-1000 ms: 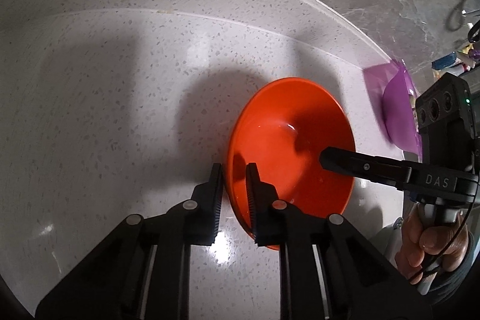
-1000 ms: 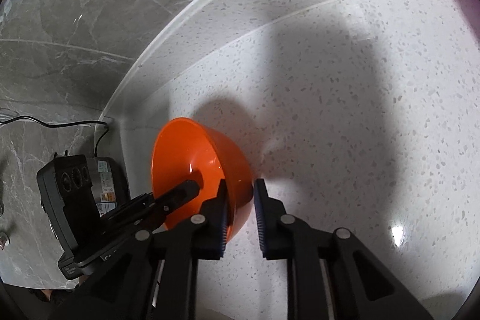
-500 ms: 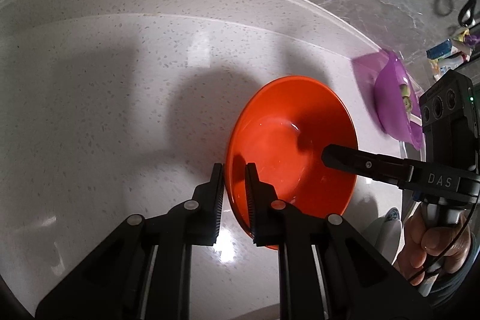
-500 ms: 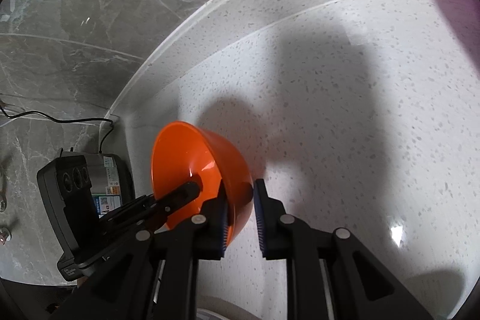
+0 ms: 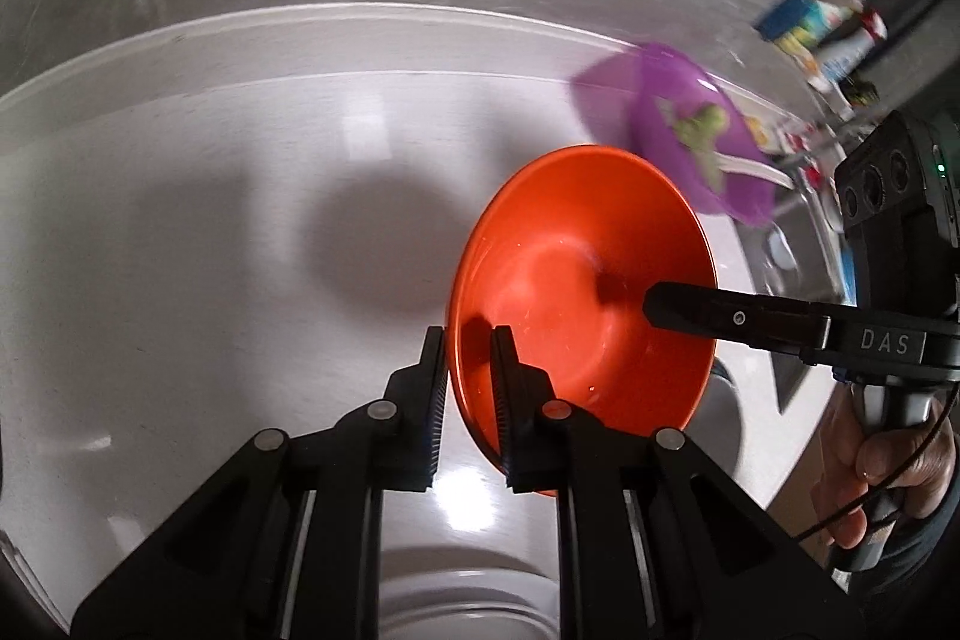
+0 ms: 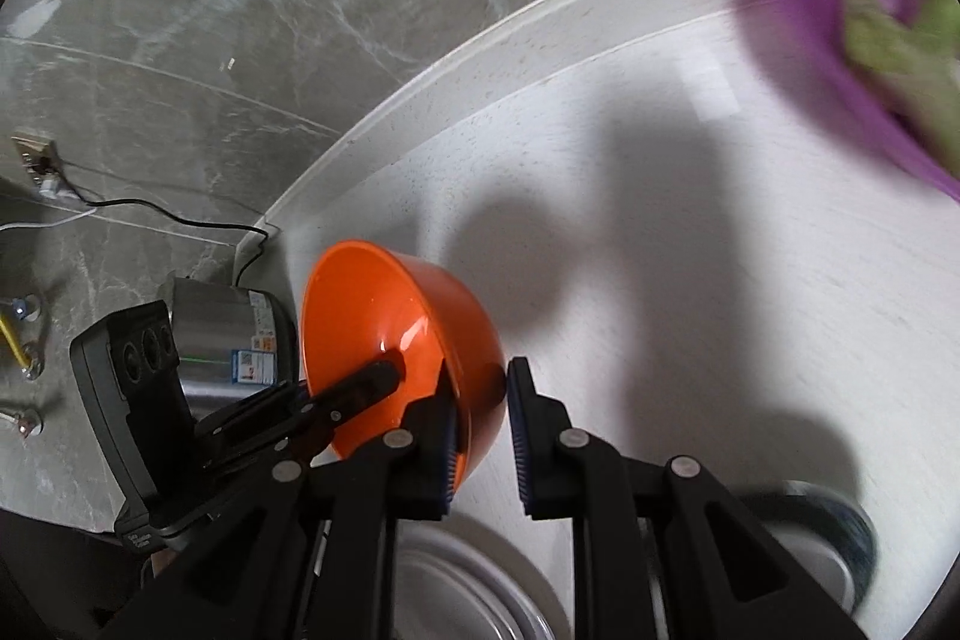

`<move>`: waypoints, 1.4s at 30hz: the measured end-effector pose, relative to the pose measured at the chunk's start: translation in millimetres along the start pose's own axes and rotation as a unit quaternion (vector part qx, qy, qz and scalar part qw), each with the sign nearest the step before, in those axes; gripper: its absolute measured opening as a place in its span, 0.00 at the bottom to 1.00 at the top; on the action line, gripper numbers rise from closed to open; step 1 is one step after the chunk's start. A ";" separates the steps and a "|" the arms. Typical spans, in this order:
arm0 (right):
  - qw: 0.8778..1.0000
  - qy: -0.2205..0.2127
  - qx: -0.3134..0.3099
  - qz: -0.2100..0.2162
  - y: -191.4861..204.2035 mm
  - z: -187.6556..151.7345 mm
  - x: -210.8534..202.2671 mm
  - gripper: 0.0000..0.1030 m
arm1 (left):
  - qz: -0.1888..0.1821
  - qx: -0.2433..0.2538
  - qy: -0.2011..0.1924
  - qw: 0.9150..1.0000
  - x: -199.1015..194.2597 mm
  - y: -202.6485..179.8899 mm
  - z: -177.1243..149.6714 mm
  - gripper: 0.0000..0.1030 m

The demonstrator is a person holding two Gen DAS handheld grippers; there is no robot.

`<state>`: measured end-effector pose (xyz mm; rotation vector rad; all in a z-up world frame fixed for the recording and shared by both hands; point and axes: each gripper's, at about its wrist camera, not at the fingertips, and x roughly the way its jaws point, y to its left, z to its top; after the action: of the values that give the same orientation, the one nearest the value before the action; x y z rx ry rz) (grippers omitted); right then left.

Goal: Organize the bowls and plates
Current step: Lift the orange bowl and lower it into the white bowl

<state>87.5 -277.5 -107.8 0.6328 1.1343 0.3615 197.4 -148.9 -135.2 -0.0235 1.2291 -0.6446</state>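
An orange bowl (image 5: 576, 280) hangs tilted above the white speckled counter (image 5: 180, 220), and its round shadow lies apart from it on the surface. My left gripper (image 5: 471, 388) is shut on the bowl's near rim, one pad inside and one outside. In the right wrist view my right gripper (image 6: 483, 418) is shut on the opposite rim of the same bowl (image 6: 384, 304). From the left wrist view the right one's inner finger (image 5: 720, 316) lies inside the bowl, with a hand (image 5: 870, 460) on its handle. A purple bowl (image 5: 690, 130) with green vegetables sits at the counter's back right.
A grey marble wall backs the counter. A steel appliance (image 6: 222, 334) with a black cable stands at the left end. Pale dishes (image 6: 456, 586) and a dark-rimmed bowl (image 6: 834, 538) lie near the front edge. Bottles and packets (image 5: 828, 40) crowd the far right.
Both grippers have risen with the orange bowl, and its shadow now lies apart from it. The purple bowl has come further into both views. Both grips are unchanged.
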 end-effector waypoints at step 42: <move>0.997 -0.001 0.032 -0.075 -114.4 -102.3 -75.4 0.15 | 0.015 0.048 0.069 0.996 78.9 -152.8 -116.6 0.13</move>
<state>-41.4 -379.9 -154.1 0.6006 1.1871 0.1966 41.6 -274.4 -191.1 0.1206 1.3282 -0.6870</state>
